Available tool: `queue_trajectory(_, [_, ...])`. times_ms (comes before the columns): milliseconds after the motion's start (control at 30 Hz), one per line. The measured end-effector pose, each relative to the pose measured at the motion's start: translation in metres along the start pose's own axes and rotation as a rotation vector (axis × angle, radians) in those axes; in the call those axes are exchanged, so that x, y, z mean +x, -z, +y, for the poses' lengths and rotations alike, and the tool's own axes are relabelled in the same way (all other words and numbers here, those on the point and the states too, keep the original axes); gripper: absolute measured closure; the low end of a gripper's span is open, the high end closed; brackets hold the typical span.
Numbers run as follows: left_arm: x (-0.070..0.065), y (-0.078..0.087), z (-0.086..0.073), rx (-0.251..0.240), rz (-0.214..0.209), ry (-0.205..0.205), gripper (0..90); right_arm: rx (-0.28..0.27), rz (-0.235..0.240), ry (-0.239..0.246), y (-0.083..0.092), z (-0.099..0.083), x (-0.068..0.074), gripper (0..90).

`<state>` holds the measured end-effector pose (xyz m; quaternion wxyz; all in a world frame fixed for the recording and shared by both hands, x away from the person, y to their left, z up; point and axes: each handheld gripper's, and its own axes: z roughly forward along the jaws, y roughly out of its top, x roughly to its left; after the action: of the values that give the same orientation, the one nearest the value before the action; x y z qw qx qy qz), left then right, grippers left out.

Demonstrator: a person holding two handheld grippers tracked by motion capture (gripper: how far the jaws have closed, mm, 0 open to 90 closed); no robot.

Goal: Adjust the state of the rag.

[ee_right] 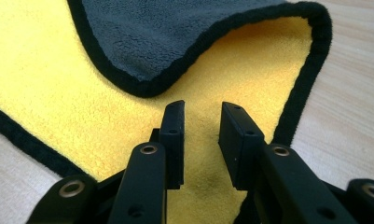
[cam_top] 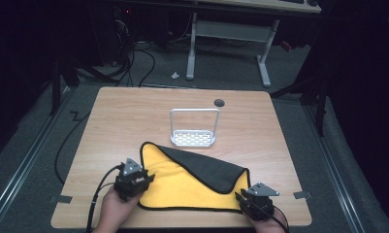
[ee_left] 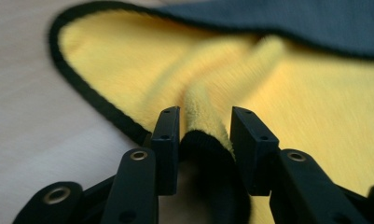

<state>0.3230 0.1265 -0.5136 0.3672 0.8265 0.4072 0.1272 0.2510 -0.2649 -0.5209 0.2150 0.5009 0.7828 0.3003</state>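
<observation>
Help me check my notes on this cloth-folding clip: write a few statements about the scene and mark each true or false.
1. The cloth is yellow on one side and dark grey on the other. True.
2. A raised ridge of cloth stands between the left gripper jaws. True.
3. The white rack sits on top of the cloth. False: it stands on the bare table, beyond the cloth.
4. The cloth lies fully flat and unfolded. False: its far part is folded over, grey side up.
5. The right gripper jaws stand apart over yellow cloth. True.
</observation>
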Motion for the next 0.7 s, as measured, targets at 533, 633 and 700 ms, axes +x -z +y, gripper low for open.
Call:
queue_trajectory(533, [-0.01,0.035,-0.041,-0.044,-0.028,0.018,47.1,-0.126,0.033,0.03,0.032,-0.001,0.029,59.8])
queue_trajectory(633, [-0.01,0.027,-0.041,-0.021,-0.017,0.011,46.0,-0.129,0.057,0.066,0.021,0.009,0.038,55.7])
queue_trajectory(700, [-0.012,0.023,-0.042,-0.016,0.004,-0.021,45.7,-0.09,0.044,0.083,0.008,0.012,0.04,55.8])
